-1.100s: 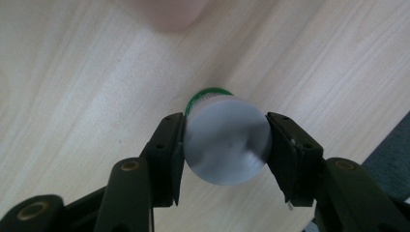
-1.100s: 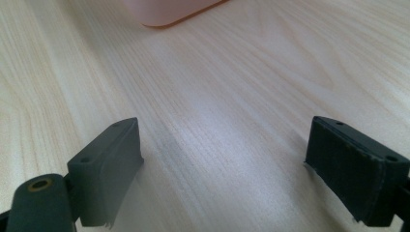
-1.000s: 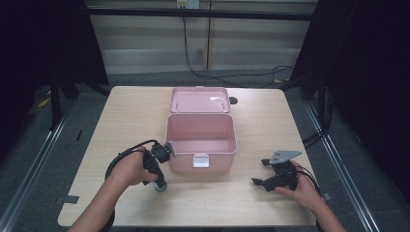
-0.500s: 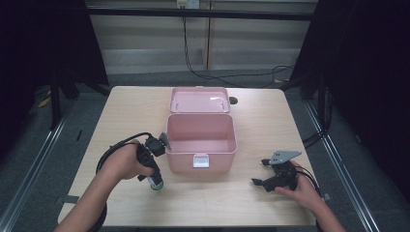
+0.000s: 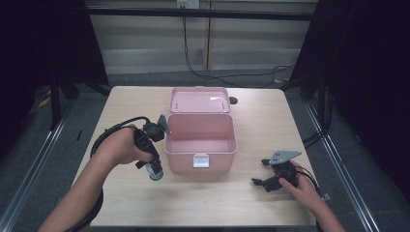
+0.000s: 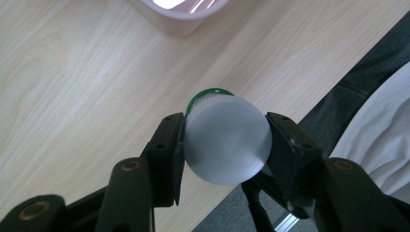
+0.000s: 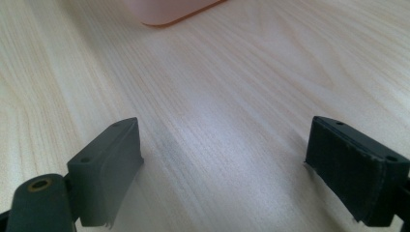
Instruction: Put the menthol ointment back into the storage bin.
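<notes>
Left tool (image 6: pixel 225 145): black jaws pinching one round frosted-plastic bottle (image 6: pixel 227 140), green-capped, above the table (image 5: pixel 121 203) left of the box | Centre: one pink plastic box (image 5: pixel 200 145), rectangular, hinged lid open, white latch | Right tool (image 7: pixel 225 169): jaws spread, nothing between, resting on pale wood-grain table | No readable writing

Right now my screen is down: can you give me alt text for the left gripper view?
The left gripper, jaws closed, clamps a small grey cylindrical bottle with a green cap, seen end-on above the pale wooden table. The pink plastic box edges the top.
</notes>
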Tool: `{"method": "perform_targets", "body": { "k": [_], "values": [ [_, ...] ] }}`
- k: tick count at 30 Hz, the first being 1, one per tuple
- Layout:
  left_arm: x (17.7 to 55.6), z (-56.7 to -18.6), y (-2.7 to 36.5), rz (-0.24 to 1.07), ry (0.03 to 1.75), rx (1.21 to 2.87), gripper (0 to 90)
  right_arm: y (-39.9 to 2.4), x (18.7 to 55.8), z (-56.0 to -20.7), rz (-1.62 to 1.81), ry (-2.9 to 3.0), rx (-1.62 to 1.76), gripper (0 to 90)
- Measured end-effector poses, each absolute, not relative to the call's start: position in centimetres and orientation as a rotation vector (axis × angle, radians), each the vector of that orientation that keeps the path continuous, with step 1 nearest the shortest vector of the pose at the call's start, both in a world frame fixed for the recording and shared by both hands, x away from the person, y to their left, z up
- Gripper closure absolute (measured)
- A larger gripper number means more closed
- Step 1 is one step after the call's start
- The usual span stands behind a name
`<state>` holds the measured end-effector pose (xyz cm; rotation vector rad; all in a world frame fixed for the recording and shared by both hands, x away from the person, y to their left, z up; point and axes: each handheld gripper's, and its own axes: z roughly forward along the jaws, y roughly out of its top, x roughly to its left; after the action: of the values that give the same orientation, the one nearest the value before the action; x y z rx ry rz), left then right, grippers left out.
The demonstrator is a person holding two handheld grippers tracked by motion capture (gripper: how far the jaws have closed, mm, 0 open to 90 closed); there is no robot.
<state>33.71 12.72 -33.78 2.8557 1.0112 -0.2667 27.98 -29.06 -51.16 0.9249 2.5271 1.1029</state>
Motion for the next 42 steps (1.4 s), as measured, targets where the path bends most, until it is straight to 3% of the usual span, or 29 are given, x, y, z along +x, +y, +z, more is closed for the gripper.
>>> {"method": "perform_targets", "body": {
  "k": [29,42],
  "values": [
    [36.2,-27.1,10.5,-0.187,1.049,2.802,50.4,-29.1,28.0,-51.1,1.101,2.529,0.925,11.8],
    [37.9,-26.4,9.5,-0.176,1.112,2.762,50.4,-29.1,28.0,-51.1,1.101,2.527,0.926,11.8]
  ]
}}
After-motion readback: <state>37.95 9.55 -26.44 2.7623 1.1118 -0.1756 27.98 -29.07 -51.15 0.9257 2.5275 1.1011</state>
